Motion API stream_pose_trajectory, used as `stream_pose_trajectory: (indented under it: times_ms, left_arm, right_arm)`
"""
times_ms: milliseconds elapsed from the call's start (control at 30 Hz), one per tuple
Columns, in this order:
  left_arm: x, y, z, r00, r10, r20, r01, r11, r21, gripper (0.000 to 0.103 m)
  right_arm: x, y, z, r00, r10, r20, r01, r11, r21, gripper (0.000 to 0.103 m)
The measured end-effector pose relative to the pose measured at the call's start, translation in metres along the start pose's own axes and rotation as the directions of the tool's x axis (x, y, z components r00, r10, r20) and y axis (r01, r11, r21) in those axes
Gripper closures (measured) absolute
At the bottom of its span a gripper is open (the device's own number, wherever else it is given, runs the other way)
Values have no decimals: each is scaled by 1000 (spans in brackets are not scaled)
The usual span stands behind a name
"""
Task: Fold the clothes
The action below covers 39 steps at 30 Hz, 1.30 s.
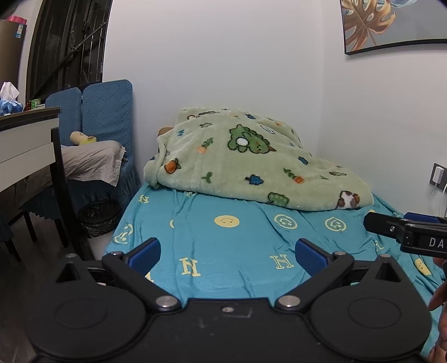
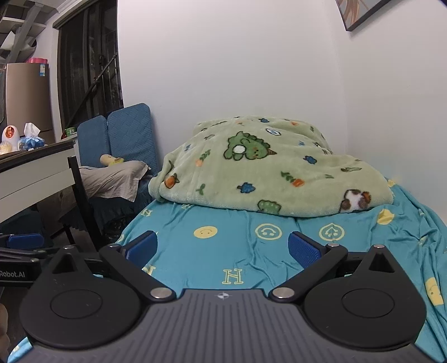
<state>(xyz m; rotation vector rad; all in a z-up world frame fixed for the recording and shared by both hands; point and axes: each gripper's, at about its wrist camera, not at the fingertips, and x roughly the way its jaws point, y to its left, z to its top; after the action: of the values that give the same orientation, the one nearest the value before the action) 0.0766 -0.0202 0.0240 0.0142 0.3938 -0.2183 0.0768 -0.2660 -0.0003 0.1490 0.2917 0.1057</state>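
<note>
Bed [image 2: 223, 251]: fills the lower centre of both views, its far end against the back wall.
Blanket [image 2: 268, 173]: heaped on the far end of the bed, right of centre.
Chair [image 1: 106, 111]: left of the bed, against the back wall; a cloth [image 1: 92, 159] lies on its seat, a small toy [image 1: 81, 137] behind the cloth.
Bench [image 1: 25, 139]: far left of frame, in front of the chair; a tissue box [image 1: 9, 103] stands on top.
Bin [image 1: 97, 217]: on the floor, between bench and bed.
Picture [image 1: 391, 25]: upper right, on the wall.
Socket [image 1: 438, 173]: right edge, on the wall beside the bed.
</note>
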Motion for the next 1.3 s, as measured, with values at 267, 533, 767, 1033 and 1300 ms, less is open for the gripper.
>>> stream_pose_trajectory:
  times_ms: [267, 533, 767, 1033, 1300]
  left_arm:
    - [1, 2, 0, 1000, 5, 1, -5, 1000, -7, 0]
    - [2, 2, -1, 1000, 11, -4, -11, 1000, -8, 0]
    - [1, 1, -1, 1000, 13, -7, -13, 1000, -9, 0]
    - [1, 2, -1, 1000, 11, -10, -11, 1000, -15, 0]
    - [2, 2, -1, 1000, 14, -10, -14, 1000, -14, 0]
  right_arm:
    - [2, 0, -1, 1000, 3, -12, -3, 1000, -1, 1]
    - [3, 2, -3, 1000, 3, -19, -3, 1000, -1, 1]
    - [2, 3, -3, 1000, 2, -21, -2, 1000, 2, 1]
    - [3, 4, -3, 1000, 3, -27, -3, 1000, 7, 1]
    - [4, 4, -4, 1000, 3, -30, -2, 1000, 8, 1]
